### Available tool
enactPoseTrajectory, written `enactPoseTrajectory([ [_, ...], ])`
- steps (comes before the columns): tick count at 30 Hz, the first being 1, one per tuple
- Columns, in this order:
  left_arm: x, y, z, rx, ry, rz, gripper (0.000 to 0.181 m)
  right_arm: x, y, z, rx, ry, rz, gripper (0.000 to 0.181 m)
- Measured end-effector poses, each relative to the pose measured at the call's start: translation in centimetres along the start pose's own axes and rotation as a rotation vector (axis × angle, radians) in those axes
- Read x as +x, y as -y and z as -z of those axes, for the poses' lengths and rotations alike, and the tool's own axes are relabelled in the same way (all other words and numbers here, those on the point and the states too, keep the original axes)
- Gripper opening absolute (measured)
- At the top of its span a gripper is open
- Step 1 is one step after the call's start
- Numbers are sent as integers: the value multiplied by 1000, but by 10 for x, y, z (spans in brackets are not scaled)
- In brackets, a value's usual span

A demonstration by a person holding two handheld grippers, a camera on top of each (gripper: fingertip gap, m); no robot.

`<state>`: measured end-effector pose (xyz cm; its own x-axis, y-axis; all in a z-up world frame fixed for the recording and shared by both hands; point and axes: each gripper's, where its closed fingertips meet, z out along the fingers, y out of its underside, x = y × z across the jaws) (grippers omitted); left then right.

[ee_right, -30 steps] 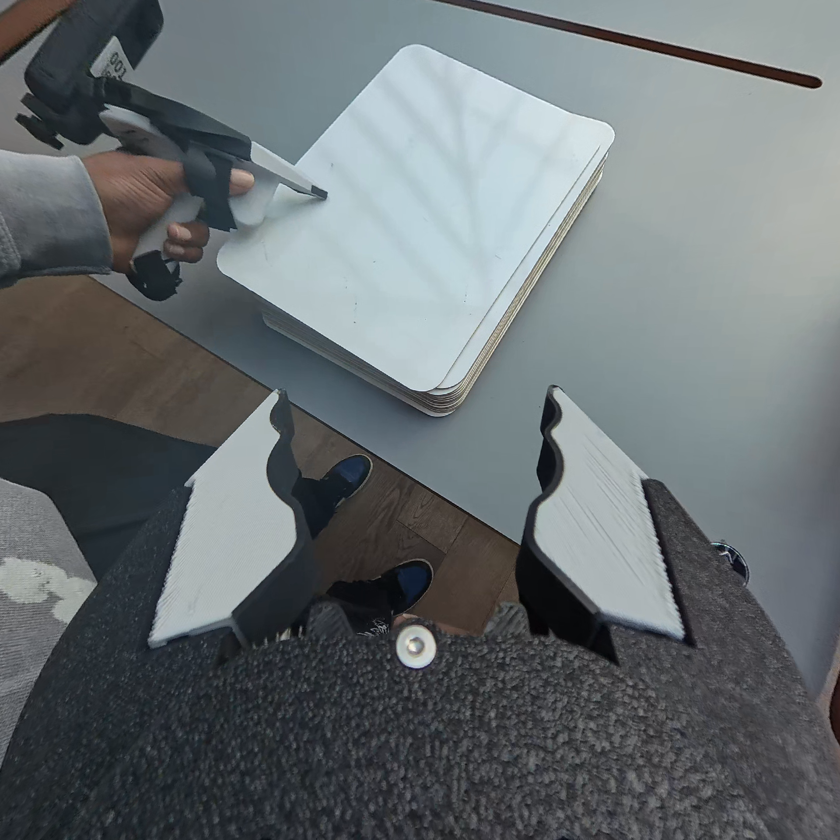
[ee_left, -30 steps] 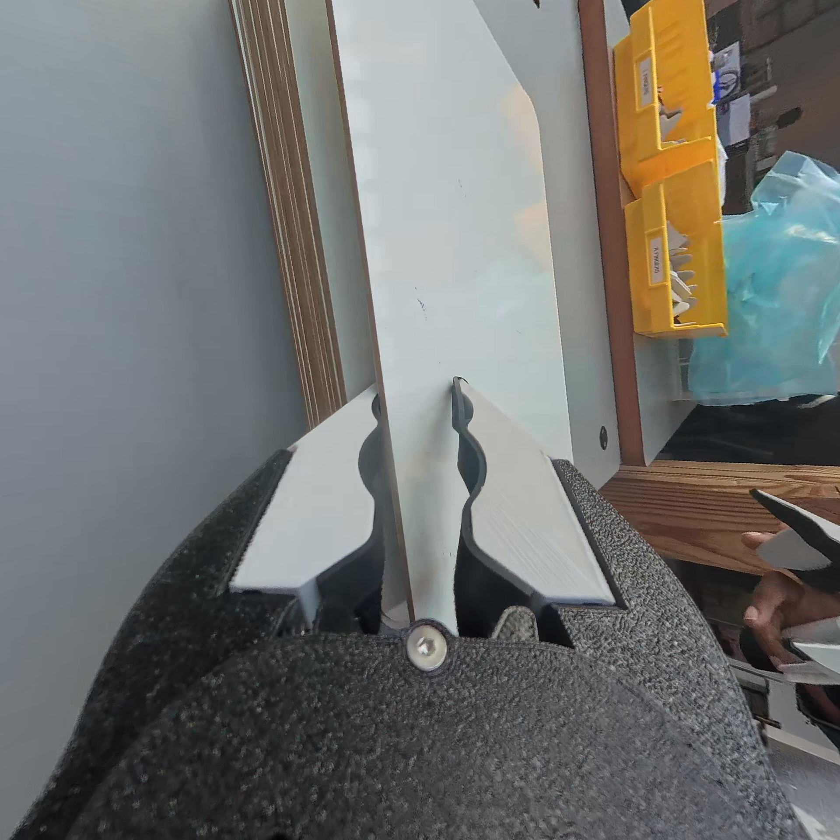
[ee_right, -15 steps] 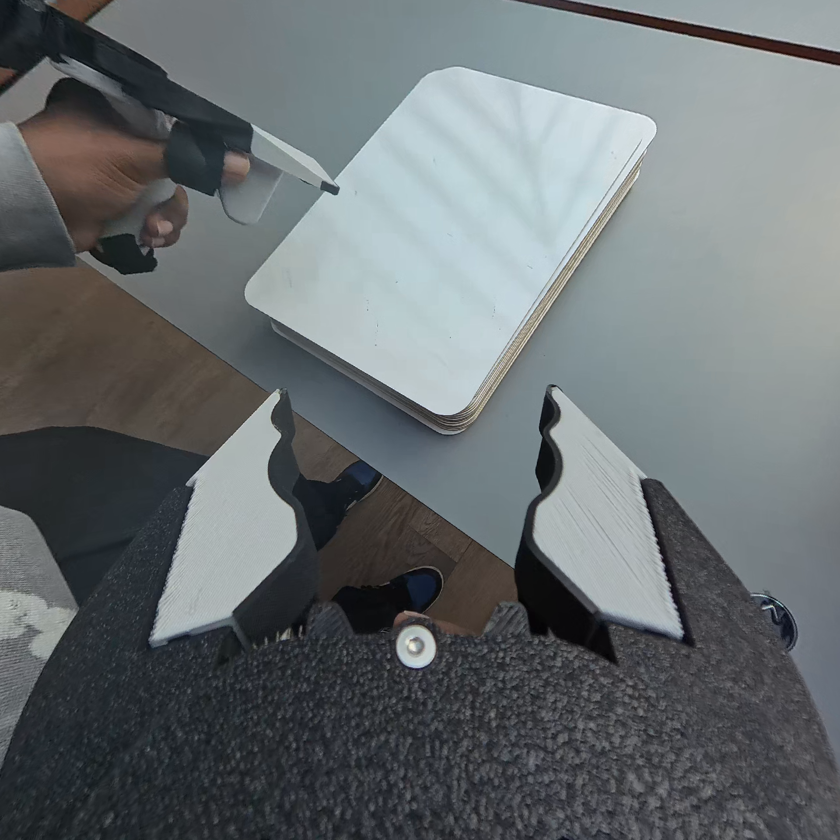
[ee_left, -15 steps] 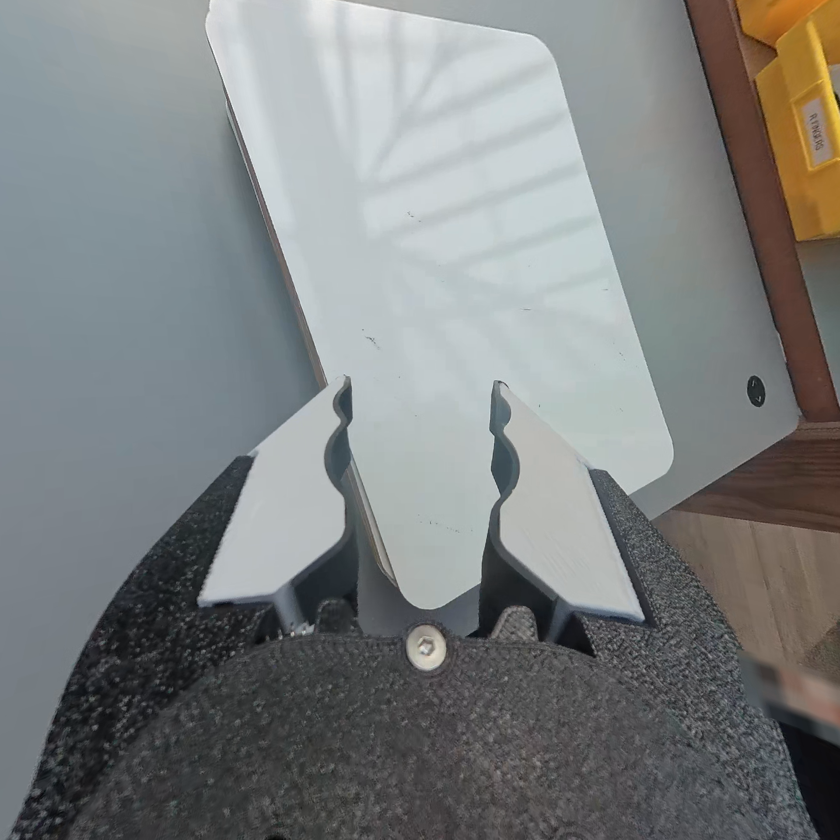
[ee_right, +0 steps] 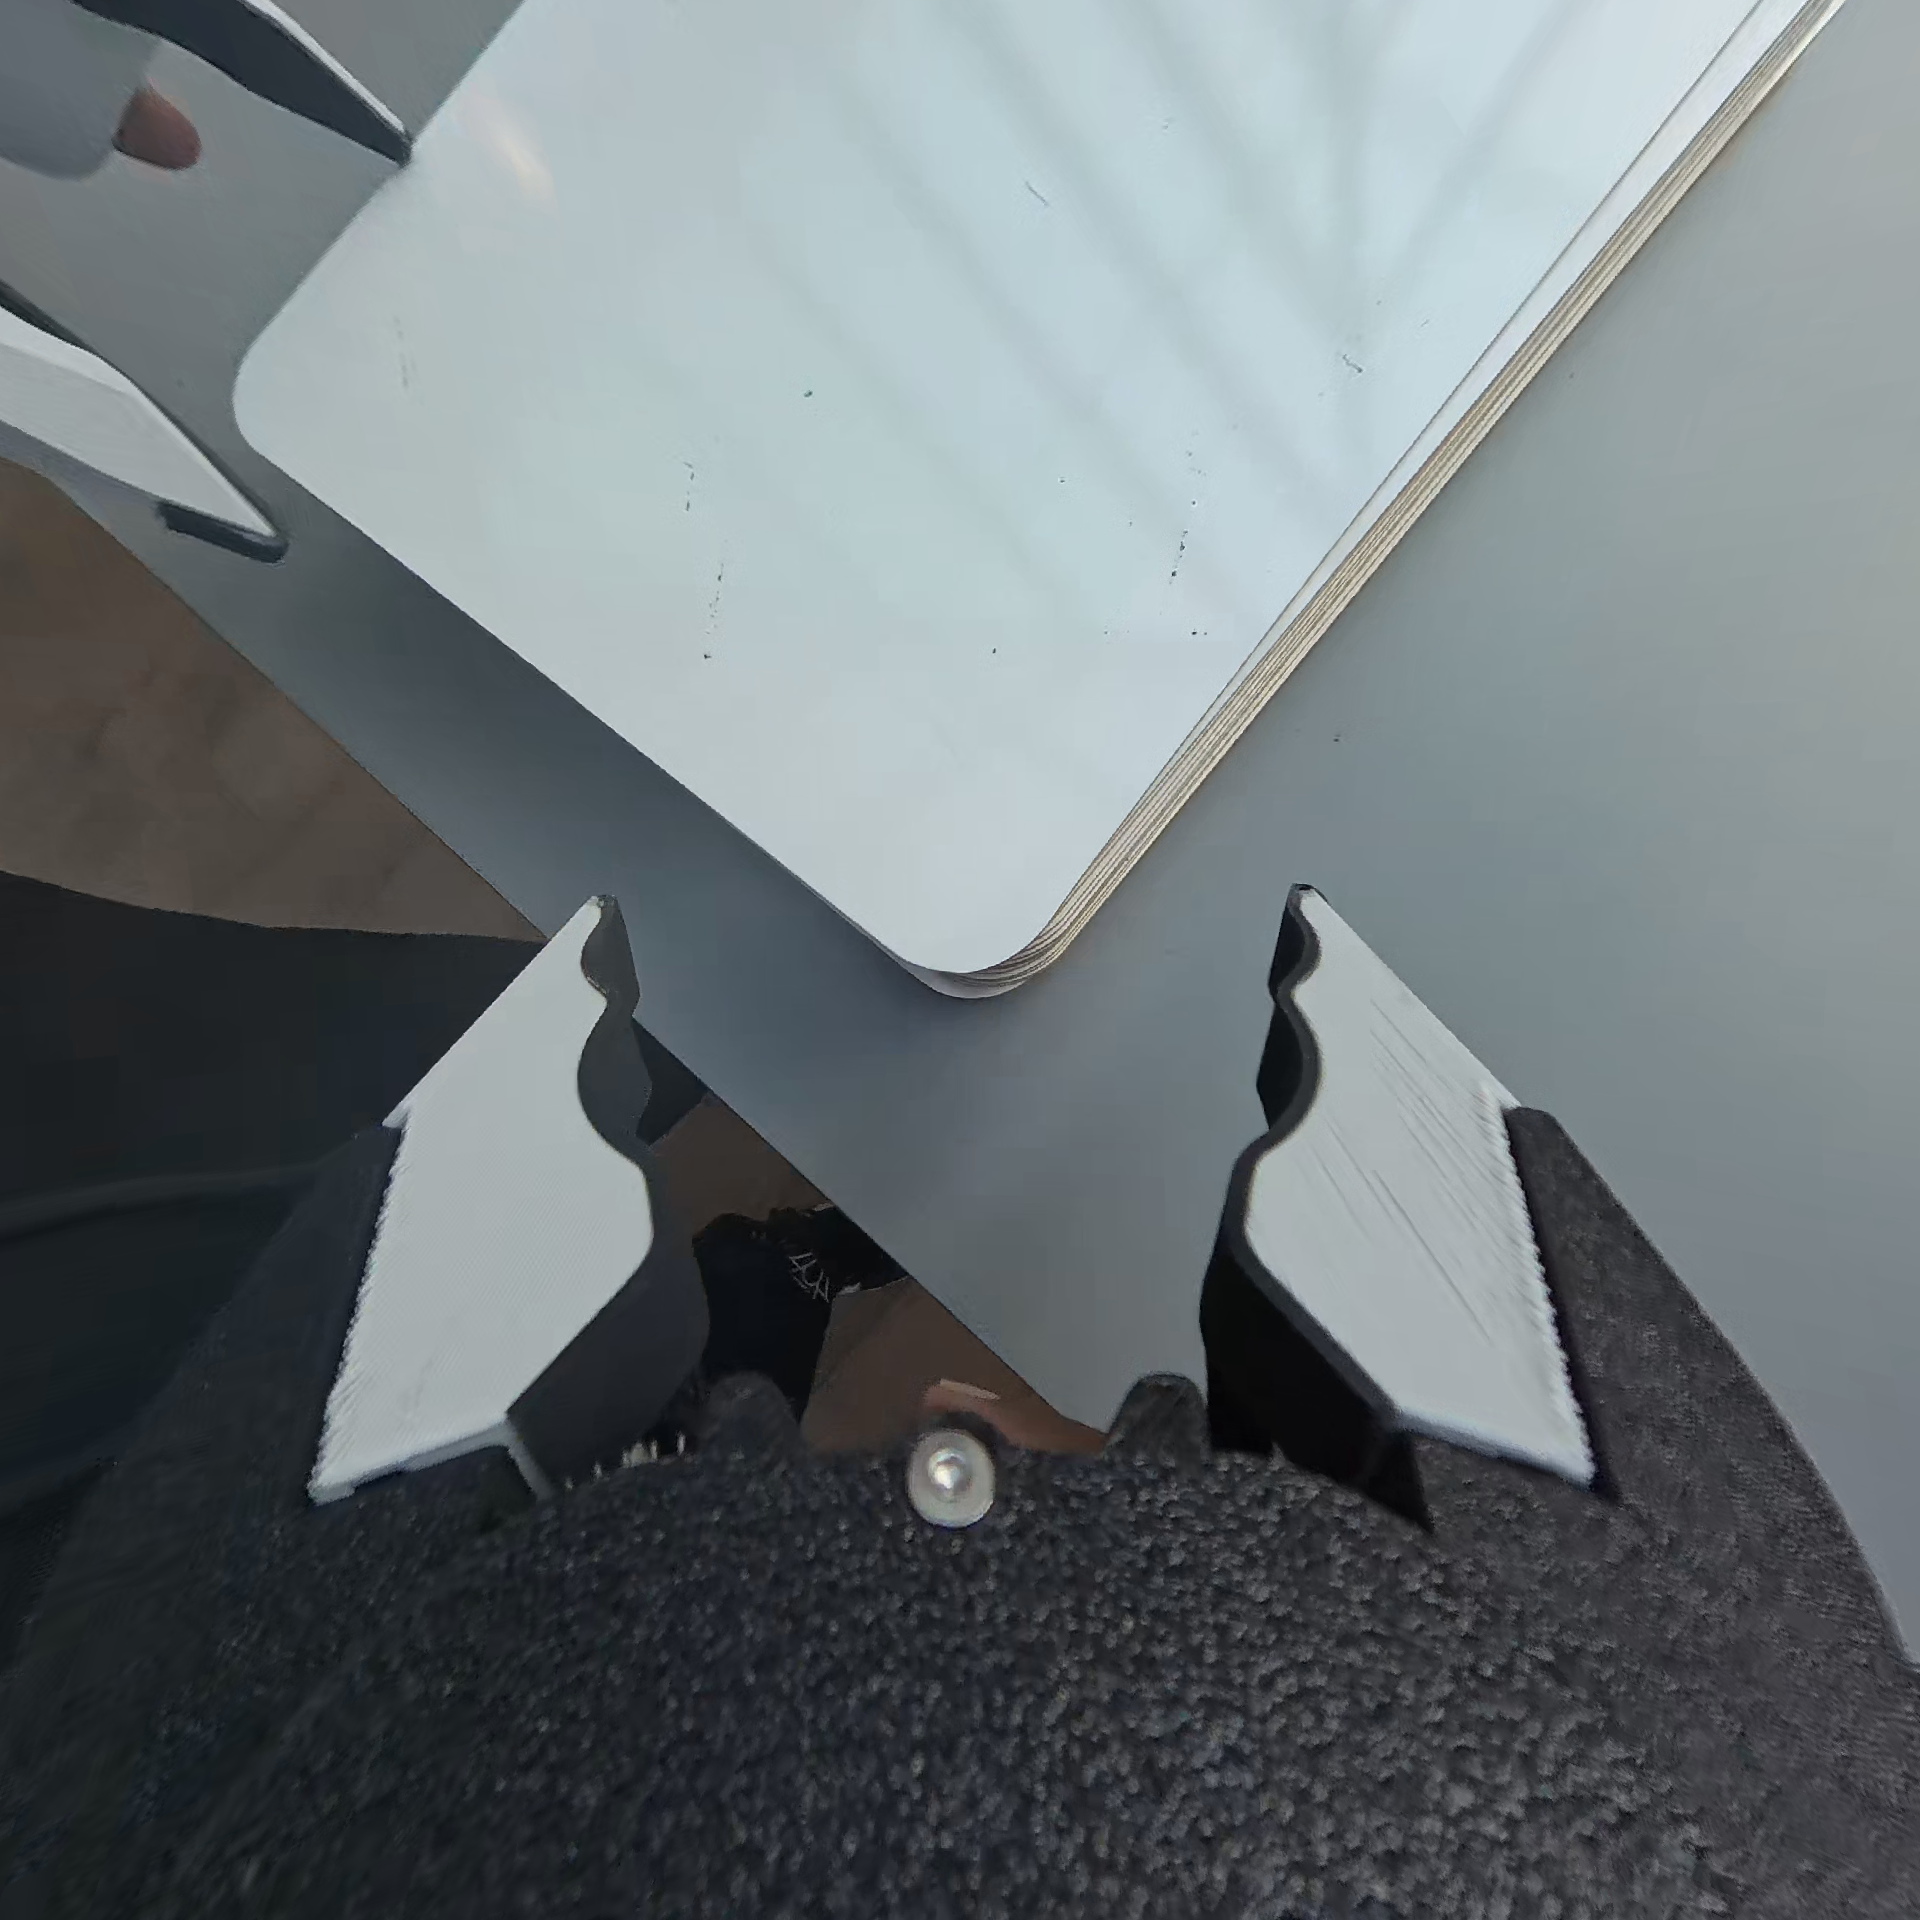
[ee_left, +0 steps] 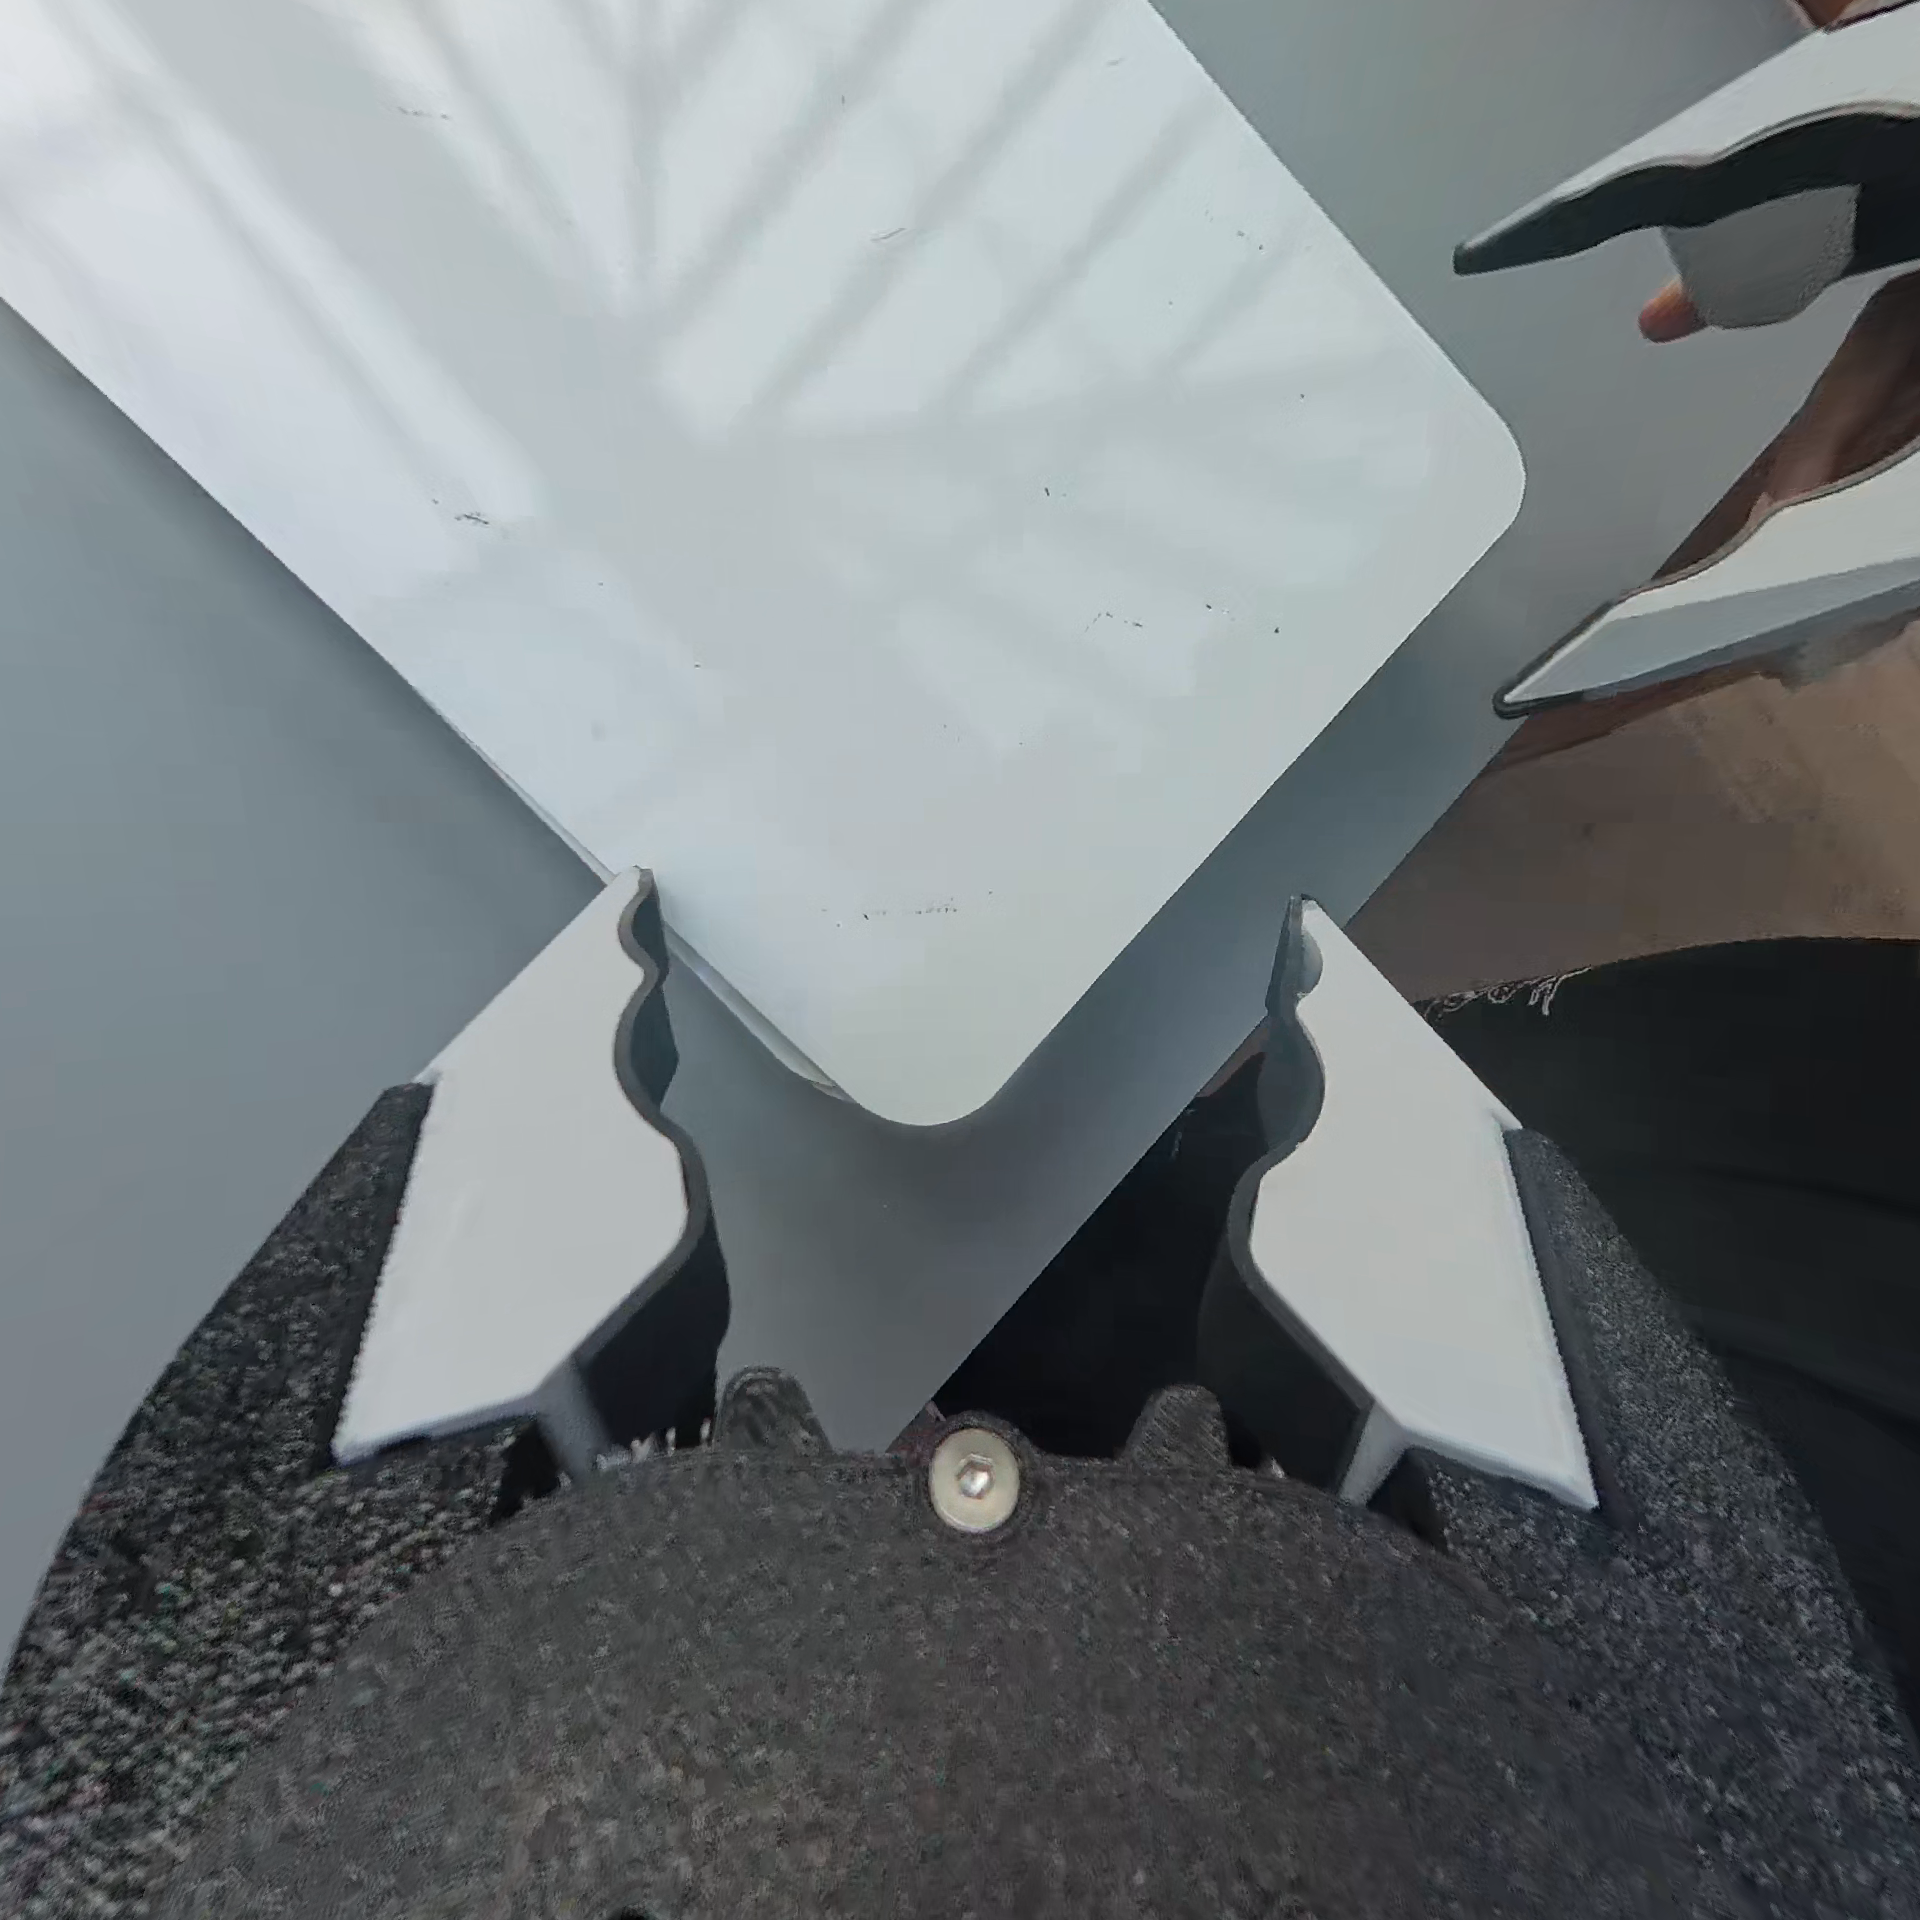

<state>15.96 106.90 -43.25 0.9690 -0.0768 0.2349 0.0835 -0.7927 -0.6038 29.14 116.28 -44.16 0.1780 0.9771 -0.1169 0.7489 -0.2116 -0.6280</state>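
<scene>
The left hand-held gripper (ee_left: 961, 904) is spread wide and holds nothing. A second ago its fingers were pressed on the edge of a single white board stood on end; half a second ago they had parted with that board lying flat, and now the board is on top of the stack of white boards (ee_left: 748, 499). One rounded corner of the stack points into the gap between the fingers, and the left fingertip (ee_left: 634, 894) sits right at the stack's edge; whether it touches cannot be told.

The right hand-held gripper (ee_right: 951, 899) is also spread and empty. It has come closer to the stack over the last second: the near corner of the stack (ee_right: 831, 468), once well ahead of it, now lies just beyond its fingertips, apart from them. From this side the layered edges of the boards show, squarely aligned.

The stack rests on the grey table (ee_right: 1558, 727), close to the table's near edge. Beyond that edge are the wooden floor (ee_right: 156, 707) and the person's dark clothing.

So the board is released onto the stack, and both hand-held grippers now face neighbouring corners of it.
</scene>
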Motion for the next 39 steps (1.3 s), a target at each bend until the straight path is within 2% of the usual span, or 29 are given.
enactPoseTrajectory([
  [4, -5, -2, 0, -53, 19, -85, 116, 4, -5, -18, -72, 18, 37, 124],
  [10, -16, -21, -10, -164, 45, -200, 114, 1, -8, -35, -155, 49, 94, 122],
  [15, -25, -21, -19, -197, 94, -249, 105, 1, -11, -45, -198, 58, 142, 116],
  [21, -29, -22, -18, -234, 119, -274, 96, 11, -10, -46, -202, 26, 176, 100],
  [28, -27, -23, -17, -211, 101, -261, 96, 11, -11, -46, -215, 16, 178, 99],
  [31, -28, -34, -12, -229, 81, -236, 111, 9, -16, -44, -248, 22, 206, 104],
  [33, -31, -48, -12, -271, 82, -229, 113, 7, -17, -45, -263, 25, 219, 110],
  [35, -31, -58, -17, -298, 73, -236, 111, 9, -16, -46, -263, 4, 232, 107],
  [39, -31, -55, -24, -291, 103, -272, 106, 10, -15, -47, -239, 0, 220, 105],
])
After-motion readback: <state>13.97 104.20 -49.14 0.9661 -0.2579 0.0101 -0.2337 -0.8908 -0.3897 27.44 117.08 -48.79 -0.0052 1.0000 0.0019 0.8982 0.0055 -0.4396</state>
